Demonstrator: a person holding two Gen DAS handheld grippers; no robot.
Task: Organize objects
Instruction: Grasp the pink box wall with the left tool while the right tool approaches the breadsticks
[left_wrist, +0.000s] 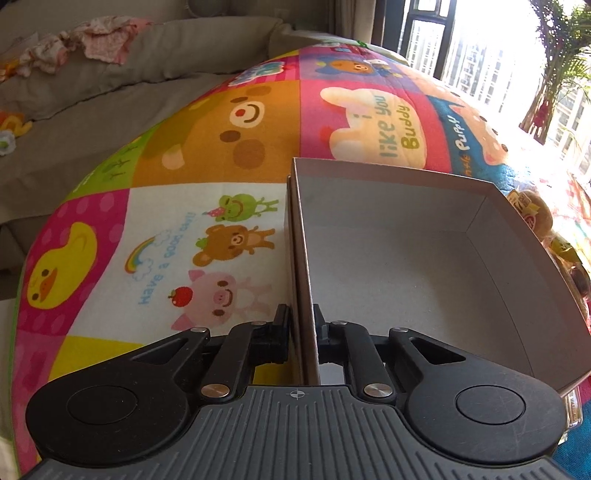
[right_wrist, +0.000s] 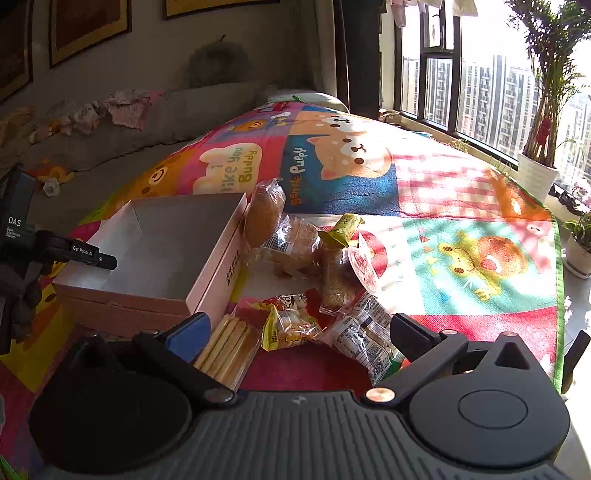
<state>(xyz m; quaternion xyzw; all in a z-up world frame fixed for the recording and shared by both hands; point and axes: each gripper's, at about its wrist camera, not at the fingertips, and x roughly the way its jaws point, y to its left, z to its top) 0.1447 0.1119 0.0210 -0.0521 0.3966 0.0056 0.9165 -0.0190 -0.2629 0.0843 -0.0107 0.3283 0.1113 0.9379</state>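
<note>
Here the left gripper (left_wrist: 302, 330) is pinching the near wall of the open box (left_wrist: 406, 266) on the play mat (left_wrist: 207, 147), while the right gripper (right_wrist: 295, 332) is hovering spread above the snack packets (right_wrist: 314, 295) beside it.

A cartoon play mat (right_wrist: 443, 192) lies between sofa (left_wrist: 110, 96) and potted plant (right_wrist: 539, 162).
</note>
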